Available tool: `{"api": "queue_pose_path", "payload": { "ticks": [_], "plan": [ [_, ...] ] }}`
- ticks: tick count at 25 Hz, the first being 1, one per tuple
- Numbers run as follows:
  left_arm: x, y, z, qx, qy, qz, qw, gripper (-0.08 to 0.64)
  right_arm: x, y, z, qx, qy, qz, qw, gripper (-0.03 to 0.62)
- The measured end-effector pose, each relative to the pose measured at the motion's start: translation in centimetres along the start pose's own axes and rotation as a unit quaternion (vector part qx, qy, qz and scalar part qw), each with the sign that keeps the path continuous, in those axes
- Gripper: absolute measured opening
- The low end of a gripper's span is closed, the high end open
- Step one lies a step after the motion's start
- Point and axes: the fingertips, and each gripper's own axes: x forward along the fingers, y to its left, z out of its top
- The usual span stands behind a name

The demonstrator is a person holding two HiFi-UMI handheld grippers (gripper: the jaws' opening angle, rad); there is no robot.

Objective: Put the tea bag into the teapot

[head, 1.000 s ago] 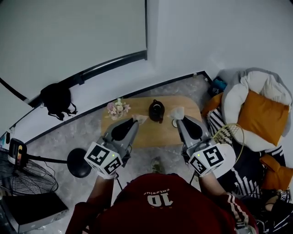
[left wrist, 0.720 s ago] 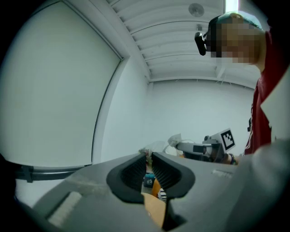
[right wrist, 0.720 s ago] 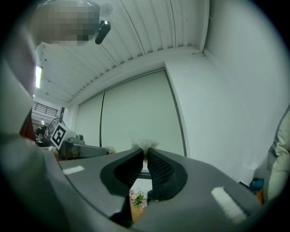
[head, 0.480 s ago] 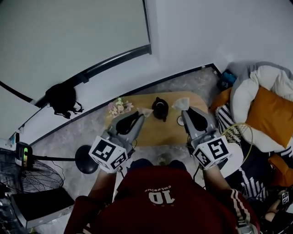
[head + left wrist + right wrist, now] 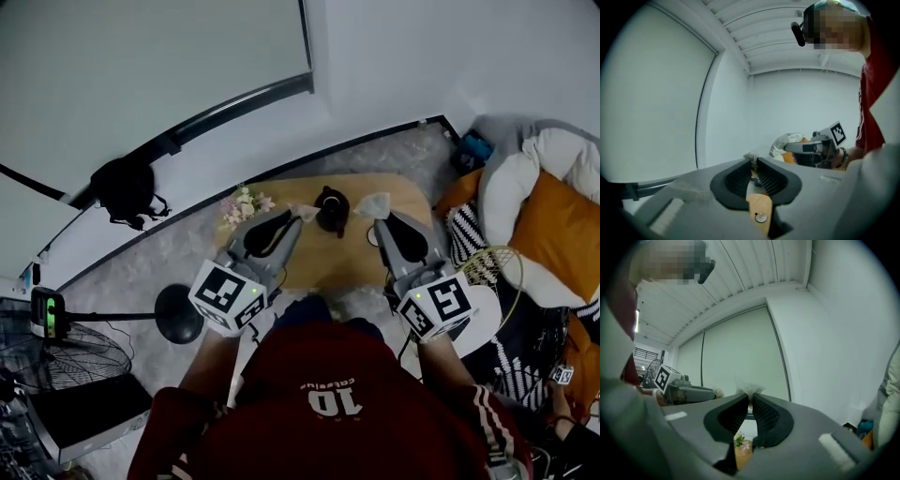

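Tea bag: the tea bag [image 5: 372,203] was a pale, whitish, crinkled pouch, half see-through. It sat just right of centre in the upper half of the head view, held off the surface. In the right gripper view it showed as a white ruffled tuft [image 5: 749,389] sticking up past the jaw tips.
Right gripper: the right gripper [image 5: 380,217] had its jaws nearly together, clamped on the tea bag's lower edge.
Teapot: the small, dark, round teapot [image 5: 330,209] stood lidded on the surface. It was just left of the tea bag and apart from it, between the two gripper tips.
Left gripper: the left gripper [image 5: 302,216] had its jaws drawn close on a small pale piece [image 5: 306,213] just left of the teapot. What the piece was could not be made out.
Surface: the low wooden surface [image 5: 328,258] was light brown with rounded corners, and a small bunch of pale flowers [image 5: 246,206] lay at its left end.
Writing: the red shirt [image 5: 328,441] at the bottom of the frame bore a white "10" with a line of small print beside it, too small to read. Each gripper's marker cube [image 5: 228,295] carried black-and-white square patterns and no words.
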Motion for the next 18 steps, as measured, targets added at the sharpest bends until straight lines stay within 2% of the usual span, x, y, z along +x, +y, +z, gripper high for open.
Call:
{"api": "queue_pose_path", "payload": {
  "ticks": [3,7,12,16,18],
  "plan": [
    [0.9,0.9,-0.5,-0.005,0.001,-0.007,1.0,0.049,0.8,-0.8,-0.8,-0.001,0.009,-0.01,1.0,0.031],
    [2.5,2.1,-2.2,0.012,0.015,-0.023,0.9996,0.048,1.9,-1.3,-1.7,0.001,0.02,-0.023,1.0,0.031],
    [5.4,3.9,-4.9,0.061,0.041,-0.034,0.9967,0.048,2.6,-2.6,-2.7,-0.008,0.036,-0.041,0.998,0.031],
    [7.5,4.9,-7.1,0.112,0.064,-0.048,0.9906,0.048,3.3,-3.7,-3.9,-0.003,0.044,-0.059,0.997,0.031],
    [8.7,5.3,-8.2,0.122,0.07,-0.057,0.9884,0.048,3.7,-4.2,-4.7,0.0,0.05,-0.064,0.997,0.031]
  ]
}}
